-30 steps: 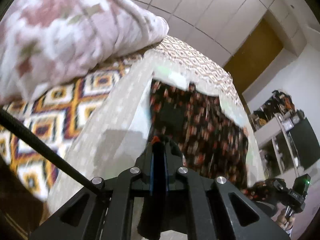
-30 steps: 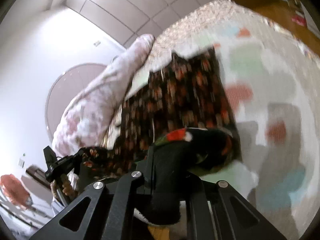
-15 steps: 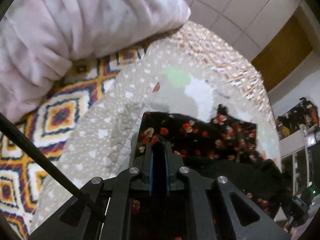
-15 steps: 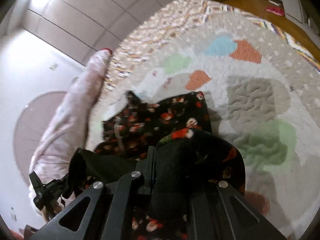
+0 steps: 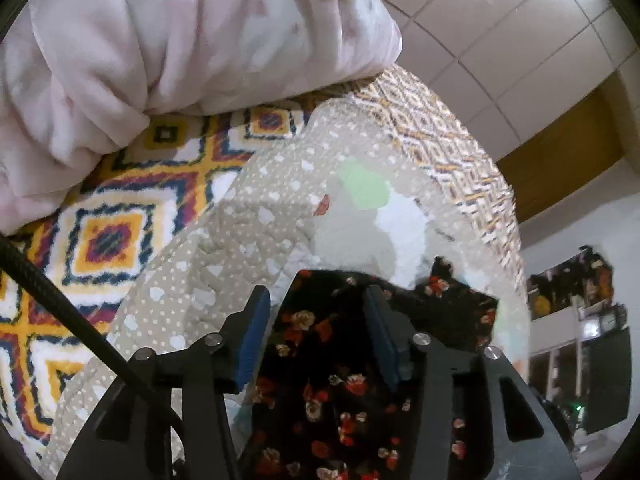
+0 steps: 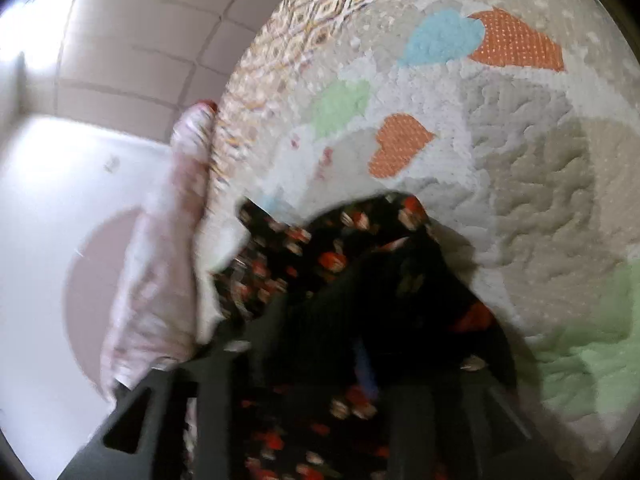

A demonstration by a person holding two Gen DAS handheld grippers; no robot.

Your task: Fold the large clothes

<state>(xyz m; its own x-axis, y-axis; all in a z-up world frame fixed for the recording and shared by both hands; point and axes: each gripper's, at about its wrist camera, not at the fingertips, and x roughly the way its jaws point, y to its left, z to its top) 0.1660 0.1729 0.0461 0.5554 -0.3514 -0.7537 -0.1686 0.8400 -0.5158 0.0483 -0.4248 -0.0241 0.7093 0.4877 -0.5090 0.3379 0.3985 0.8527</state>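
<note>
Black floral-print garment (image 5: 336, 368) lies on the beige quilted bedspread (image 5: 224, 264), both tongs letting go.

Left tongs (image 5: 316, 320) are opening, cloth between but unpressed; right tongs (image 6: 360, 360) are opening, blurred, grip unclear. Fabric appears thin, limp, light; best taken at corners or hem.
</note>
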